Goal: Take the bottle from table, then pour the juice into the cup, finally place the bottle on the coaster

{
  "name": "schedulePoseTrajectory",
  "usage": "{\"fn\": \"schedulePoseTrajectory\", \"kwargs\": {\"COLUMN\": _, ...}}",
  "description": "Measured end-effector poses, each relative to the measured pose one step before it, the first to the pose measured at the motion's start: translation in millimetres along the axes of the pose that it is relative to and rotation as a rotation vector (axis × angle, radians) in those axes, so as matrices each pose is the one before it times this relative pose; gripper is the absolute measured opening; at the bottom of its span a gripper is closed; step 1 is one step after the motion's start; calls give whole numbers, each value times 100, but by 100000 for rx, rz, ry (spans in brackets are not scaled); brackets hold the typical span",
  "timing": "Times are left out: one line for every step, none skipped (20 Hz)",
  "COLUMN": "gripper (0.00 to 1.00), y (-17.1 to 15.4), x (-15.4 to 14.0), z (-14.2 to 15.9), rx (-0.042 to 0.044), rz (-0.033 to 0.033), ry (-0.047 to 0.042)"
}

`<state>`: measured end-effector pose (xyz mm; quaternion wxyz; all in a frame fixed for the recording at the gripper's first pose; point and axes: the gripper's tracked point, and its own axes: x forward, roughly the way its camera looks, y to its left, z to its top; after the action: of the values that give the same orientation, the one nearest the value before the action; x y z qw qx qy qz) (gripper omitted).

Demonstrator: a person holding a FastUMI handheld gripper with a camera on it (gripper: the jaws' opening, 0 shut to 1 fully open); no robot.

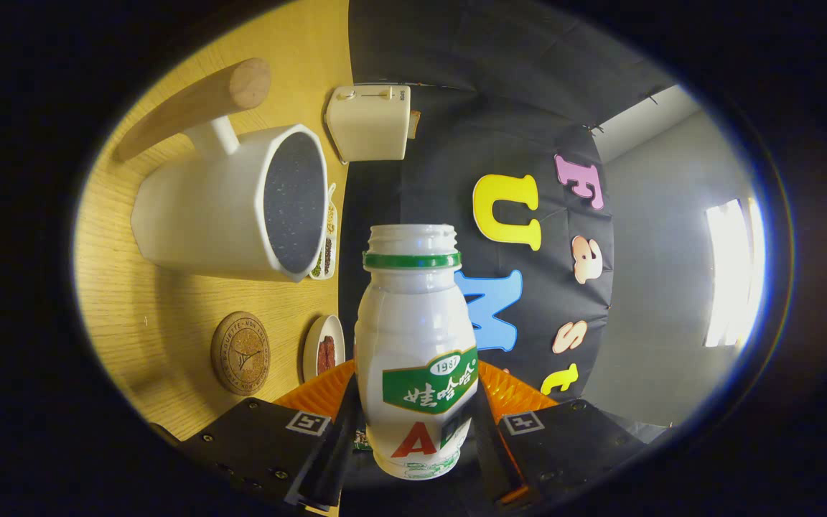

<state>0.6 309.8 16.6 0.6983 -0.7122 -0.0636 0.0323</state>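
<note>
The tongs [413, 438] are gripping the bottle [413, 345], one finger pressing on each side of its lower body. The bottle is white, with a green ring under its uncapped threaded neck, and it is standing straight along the fingers while the whole view is rolled sideways, so the wooden worktop [141, 316] is appearing as a wall beside it.

Beyond the bottle's mouth, toward the worktop, the white cup [234, 208] with its dark speckled inside and long wooden handle [191, 108] is sitting well apart from the neck. The round cork coaster [240, 352] is lying below the cup, near the bottle's body. Between coaster and bottle a small white plate [324, 347] is showing, and a cream toaster [369, 122] is standing past the cup.
</note>
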Motion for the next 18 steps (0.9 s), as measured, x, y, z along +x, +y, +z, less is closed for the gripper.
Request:
{"fn": "schedulePoseTrajectory", "kwargs": {"gripper": 72, "y": -9, "x": -9, "z": 63, "rx": -630, "rz": 104, "ry": 126}}
{"fn": "schedulePoseTrajectory", "kwargs": {"gripper": 72, "y": -40, "x": -17, "z": 22, "rx": -700, "rz": -83, "ry": 178}}
{"fn": "schedulePoseTrajectory", "kwargs": {"gripper": 72, "y": -26, "x": -49, "z": -30, "rx": -973, "rz": -387, "ry": 34}}
{"fn": "schedulePoseTrajectory", "kwargs": {"gripper": 72, "y": 82, "x": 53, "z": -21, "rx": -839, "rz": -131, "ry": 162}}
{"fn": "schedulePoseTrajectory", "kwargs": {"gripper": 72, "y": 21, "x": 29, "z": -5, "rx": -605, "rz": 8, "ry": 87}}
{"fn": "schedulePoseTrajectory", "kwargs": {"gripper": 72, "y": -14, "x": 6, "z": 5, "rx": -337, "rz": 114, "ry": 21}}
{"fn": "schedulePoseTrajectory", "kwargs": {"gripper": 72, "y": 29, "x": 31, "z": -75, "rx": -60, "rz": 47, "ry": 158}}
{"fn": "schedulePoseTrajectory", "kwargs": {"gripper": 72, "y": -63, "x": -12, "z": 12, "rx": -59, "rz": -27, "ry": 130}}
{"fn": "schedulePoseTrajectory", "kwargs": {"gripper": 72, "y": -27, "x": -15, "z": -9, "rx": -12, "rz": -74, "ry": 102}}
{"fn": "schedulePoseTrajectory", "kwargs": {"gripper": 72, "y": -7, "x": 5, "z": 55, "rx": -43, "rz": -131, "ry": 85}}
{"fn": "schedulePoseTrajectory", "kwargs": {"gripper": 72, "y": -7, "x": -1, "z": -7, "rx": -15, "rz": -120, "ry": 30}}
{"fn": "schedulePoseTrajectory", "kwargs": {"gripper": 72, "y": -5, "x": 8, "z": 13, "rx": 23, "rz": -16, "ry": 34}}
{"fn": "schedulePoseTrajectory", "kwargs": {"gripper": 73, "y": -32, "x": -7, "z": 5, "rx": -92, "rz": -136, "ry": -23}}
{"fn": "schedulePoseTrajectory", "kwargs": {"gripper": 72, "y": -48, "x": -52, "z": 90, "rx": -65, "rz": -251, "ry": -75}}
{"fn": "schedulePoseTrajectory", "kwargs": {"gripper": 72, "y": 21, "x": -52, "z": 37, "rx": 70, "rz": -74, "ry": -52}}
{"fn": "schedulePoseTrajectory", "kwargs": {"gripper": 72, "y": -61, "x": 23, "z": -33, "rx": -17, "rz": -332, "ry": -19}}
{"fn": "schedulePoseTrajectory", "kwargs": {"gripper": 72, "y": -31, "x": -39, "z": 20, "rx": -34, "rz": -333, "ry": -8}}
{"fn": "schedulePoseTrajectory", "kwargs": {"gripper": 72, "y": -110, "x": 26, "z": -20, "rx": -63, "rz": -312, "ry": -94}}
